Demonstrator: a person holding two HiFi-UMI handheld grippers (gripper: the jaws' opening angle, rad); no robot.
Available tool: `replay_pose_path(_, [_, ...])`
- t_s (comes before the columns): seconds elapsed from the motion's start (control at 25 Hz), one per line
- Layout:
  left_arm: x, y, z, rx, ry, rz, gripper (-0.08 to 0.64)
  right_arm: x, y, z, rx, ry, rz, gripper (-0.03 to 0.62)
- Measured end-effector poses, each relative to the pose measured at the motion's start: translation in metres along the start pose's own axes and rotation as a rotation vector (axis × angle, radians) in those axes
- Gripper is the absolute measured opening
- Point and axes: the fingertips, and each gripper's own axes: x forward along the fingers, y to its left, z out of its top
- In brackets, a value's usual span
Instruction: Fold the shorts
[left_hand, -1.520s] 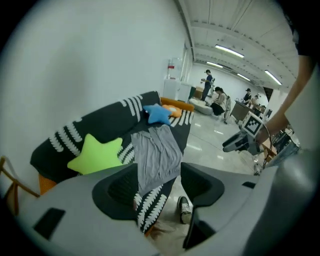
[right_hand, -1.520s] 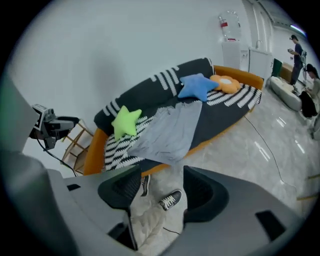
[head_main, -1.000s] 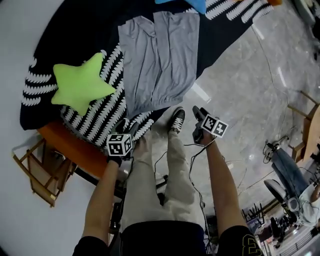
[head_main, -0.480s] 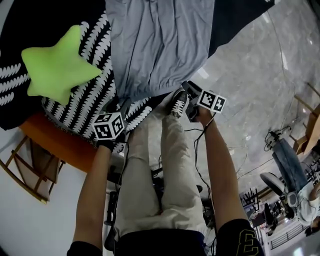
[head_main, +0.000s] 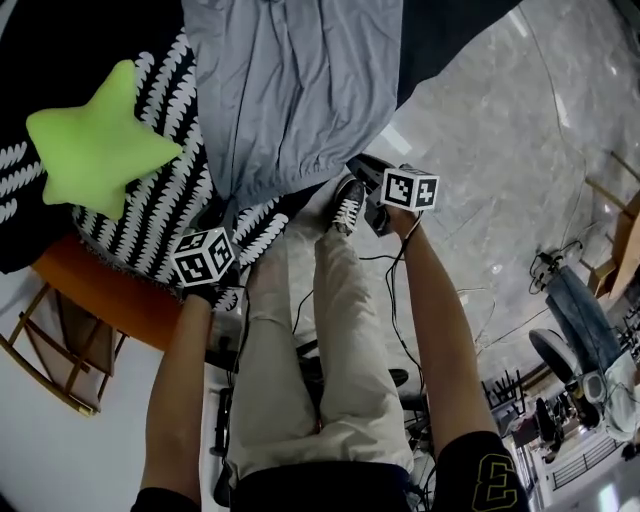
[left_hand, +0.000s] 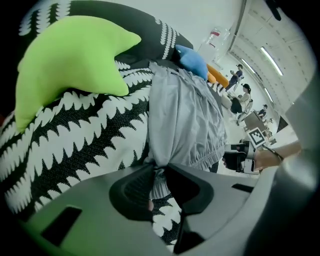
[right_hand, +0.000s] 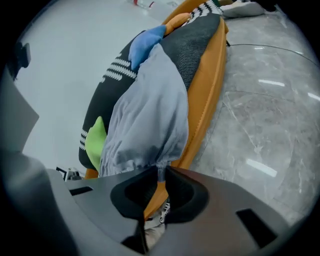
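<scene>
**Marble floor, couch as work surface: both waistband corners pinched**

Grey marble floor (head_main: 500, 150) all round. The work surface is an orange couch (head_main: 110, 290), or possibly a daybed, under a black-and-white throw (head_main: 150, 215).

- Far left: a green star cushion (head_main: 85, 135) sits on the throw, beside the shorts and not touching them. It's out of the fold path.
- Left hand-held gripper (left_hand: 158, 175): jaws have just been closing and are now clamped on the gathered waistband at the near-left corner. Cloth is bunched between the pads.
- Shorts (head_main: 290, 90): grey, spread flat on the throw. The elastic waistband is at the near edge by the person and the legs point away. Laid flat like this, probably so the fold comes out square.
- Right hand-held gripper (right_hand: 161, 175): same story, jaws just closed, pinching the near-right waistband corner where it hangs over the couch rim.

My read on the two-corner grip: it keeps the waistband taut as one straight line, so it can be lifted and carried over the legs without sagging in the middle. The fold itself is not yet started.

Risk: only a thin pinch of elastic in each jaw, so a corner could slip on lift.
</scene>
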Motion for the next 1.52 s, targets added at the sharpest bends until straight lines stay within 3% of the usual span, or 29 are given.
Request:
replay_pose_path(0.04, [0.000,0.000,0.000,-0.003,-0.001,-0.003,0.082,0.000,0.002,0.000,-0.022,0.016,0.000,0.050])
replay_pose_path(0.16, [-0.006,-0.003,0.002,-0.014,0.000,-0.027,0.032,-0.009,0.006,0.002,-0.035,0.017,-0.026,0.041])
replay_pose_path(0.44, [-0.046,-0.050,-0.015,0.007,0.027,-0.097,0.029,-0.093,0.014,-0.014,-0.011,0.023,-0.100,0.041])
replay_pose_path(0.68, [-0.125,-0.068,0.014,-0.016,0.059,-0.155,0.029,-0.162,0.093,-0.006,-0.031,-0.016,-0.150,0.041])
replay_pose_path(1.0, [-0.276,-0.135,0.102,0.039,0.060,-0.267,0.029,-0.288,0.236,0.067,-0.181,-0.046,-0.176,0.041])
replay_pose_path(1.16, [-0.340,-0.136,0.143,0.047,0.040,-0.288,0.029,-0.314,0.306,0.097,-0.246,-0.069,-0.191,0.041])
replay_pose_path(1.36, [-0.402,-0.176,0.203,0.060,0.071,-0.391,0.029,-0.367,0.358,0.143,-0.251,-0.107,-0.233,0.041])
replay_pose_path(1.52, [-0.438,-0.200,0.282,0.151,0.014,-0.419,0.029,-0.404,0.396,0.192,-0.294,-0.159,-0.202,0.041])
